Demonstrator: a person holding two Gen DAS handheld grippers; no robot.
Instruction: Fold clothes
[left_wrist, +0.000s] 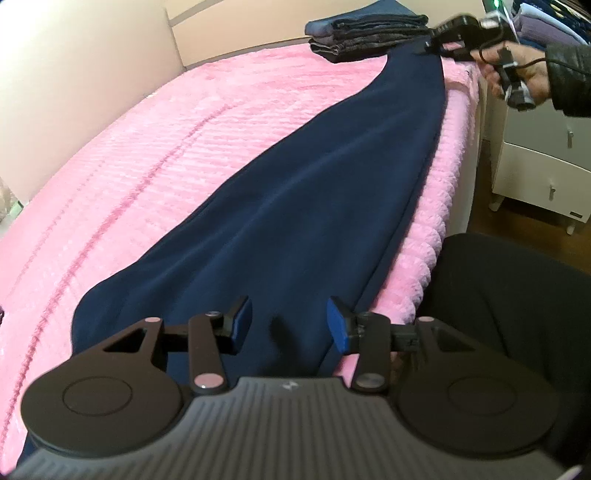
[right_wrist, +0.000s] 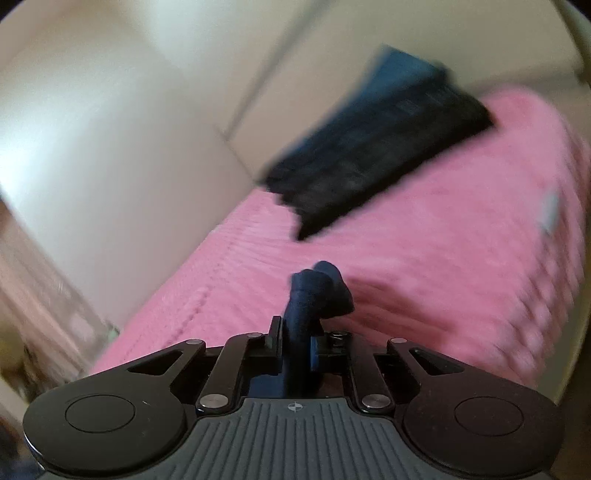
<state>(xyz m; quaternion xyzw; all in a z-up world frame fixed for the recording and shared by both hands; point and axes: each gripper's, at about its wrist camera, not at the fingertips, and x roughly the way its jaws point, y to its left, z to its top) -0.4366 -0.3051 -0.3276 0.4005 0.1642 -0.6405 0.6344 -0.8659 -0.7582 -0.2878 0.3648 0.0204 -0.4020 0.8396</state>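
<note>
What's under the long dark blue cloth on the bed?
The pink blanket lies under the dark blue cloth; it shows all around it. Whatever is beneath the cloth's middle is covered. The right gripper pinches its far end.

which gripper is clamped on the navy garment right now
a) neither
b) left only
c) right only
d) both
c: in the right wrist view the right gripper is shut on a bunched end of the navy garment, while the left gripper hangs open above the near end of the cloth with nothing between its fingers.
</note>
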